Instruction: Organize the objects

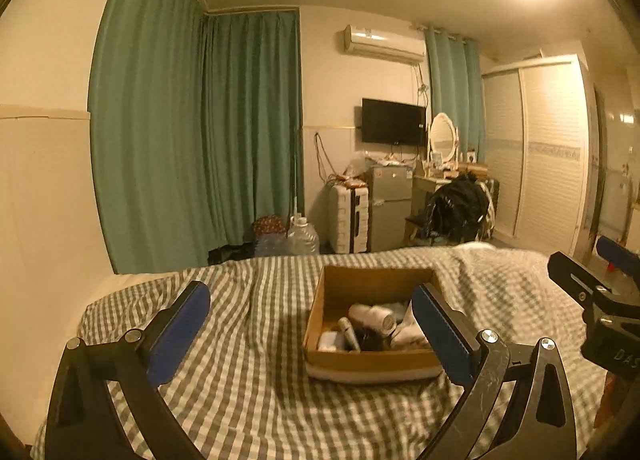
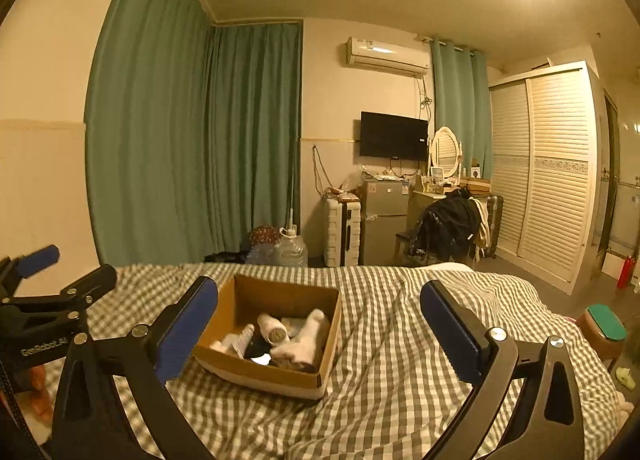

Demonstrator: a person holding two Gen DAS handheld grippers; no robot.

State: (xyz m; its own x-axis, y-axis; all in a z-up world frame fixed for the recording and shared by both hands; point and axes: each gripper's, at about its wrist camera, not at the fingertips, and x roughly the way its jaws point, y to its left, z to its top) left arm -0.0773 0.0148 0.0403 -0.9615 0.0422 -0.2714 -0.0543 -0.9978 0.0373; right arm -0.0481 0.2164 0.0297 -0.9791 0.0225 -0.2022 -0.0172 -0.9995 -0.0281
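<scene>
the left gripper (image 1: 310, 310) is hovering nearest the lens, its blue-padded fingers (image 1: 180, 330) spread wide and gripping nothing, above the checked bedspread (image 1: 240, 380). the cardboard box (image 1: 370, 362) is sitting on that bedspread, and the left gripper's right finger is overlapping the box's right wall in view; whether they are touching cannot be told. inside the box small white bottles and tubes (image 1: 372, 318) are lying jumbled with something dark. the right gripper (image 2: 320, 304) is also hanging released, jaws wide apart and empty, with the box (image 2: 276, 374) showing just beside its left finger (image 2: 188, 330). beyond the box, past the bed's far edge, green curtains (image 2: 192, 139) are hanging and a water jug (image 2: 290, 250) is standing on the floor.
</scene>
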